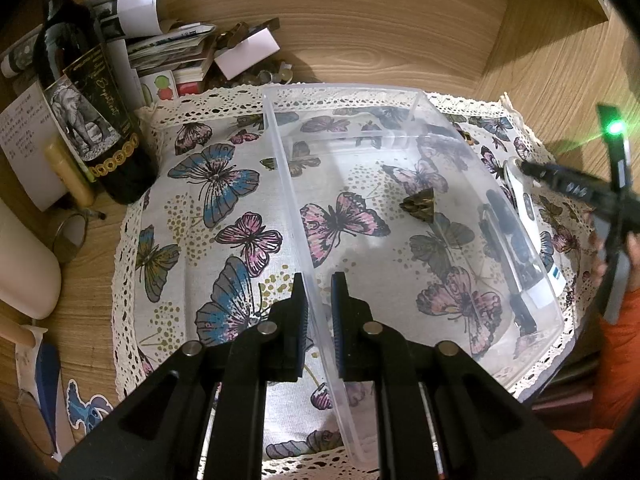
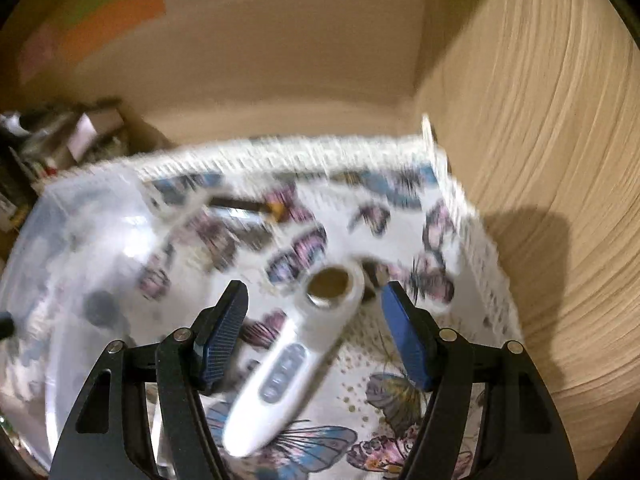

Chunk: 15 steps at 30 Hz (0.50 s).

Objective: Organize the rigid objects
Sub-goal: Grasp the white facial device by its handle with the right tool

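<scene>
Two grippers working. Left gripper (image 1: 319, 308) fingers pinch the near wall of the clear plastic bin (image 1: 288, 184), steadying it on the butterfly-print cloth (image 1: 224, 200). Right gripper (image 2: 314, 326) fingers spread wide, straddling the white handheld device with grey buttons (image 2: 280, 368) lying on the cloth just beside the bin. Step: reaching for the device. Next calls for closing on its body, then lifting over the bin wall. Farther inside, a small brown pyramid-shaped object (image 1: 419, 204).

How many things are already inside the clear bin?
2 that I can make out: a small brown pyramid-shaped piece mid-floor of the clear bin, and a dark object along its right wall. Glare may hide others.
</scene>
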Motion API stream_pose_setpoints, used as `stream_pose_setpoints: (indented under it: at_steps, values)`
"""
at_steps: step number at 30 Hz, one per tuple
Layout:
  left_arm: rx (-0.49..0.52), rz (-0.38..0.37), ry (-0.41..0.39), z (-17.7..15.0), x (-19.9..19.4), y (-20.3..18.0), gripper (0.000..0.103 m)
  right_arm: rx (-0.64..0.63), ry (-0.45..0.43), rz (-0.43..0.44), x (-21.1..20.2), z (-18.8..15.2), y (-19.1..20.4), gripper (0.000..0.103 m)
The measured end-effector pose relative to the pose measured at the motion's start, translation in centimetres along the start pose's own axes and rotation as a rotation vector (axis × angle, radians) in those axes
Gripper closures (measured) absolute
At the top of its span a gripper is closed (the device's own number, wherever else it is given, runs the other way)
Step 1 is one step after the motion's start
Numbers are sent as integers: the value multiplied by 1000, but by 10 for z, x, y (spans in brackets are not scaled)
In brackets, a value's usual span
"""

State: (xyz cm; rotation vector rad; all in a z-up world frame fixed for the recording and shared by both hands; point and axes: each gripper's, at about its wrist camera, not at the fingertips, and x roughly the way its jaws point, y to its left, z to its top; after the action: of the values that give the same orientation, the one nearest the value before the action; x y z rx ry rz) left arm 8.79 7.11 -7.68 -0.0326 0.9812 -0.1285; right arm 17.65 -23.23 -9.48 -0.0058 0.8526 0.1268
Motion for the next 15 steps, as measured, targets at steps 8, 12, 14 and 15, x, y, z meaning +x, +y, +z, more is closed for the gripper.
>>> stream_pose_setpoints:
  at_steps: [8, 12, 14, 15]
  values:
    - [0, 1, -2, 0, 0, 0, 92, 39, 119, 21, 39, -12, -9, 42]
    - [0, -1, -1, 0, 0, 0, 92, 27, 110, 13, 39, -9, -6, 57]
    - [0, 0, -1, 0, 0, 0, 92, 17, 102, -1, 38, -8, -5, 64]
    - [0, 0, -1, 0, 0, 0, 92, 6, 100, -5, 36, -9, -3, 67]
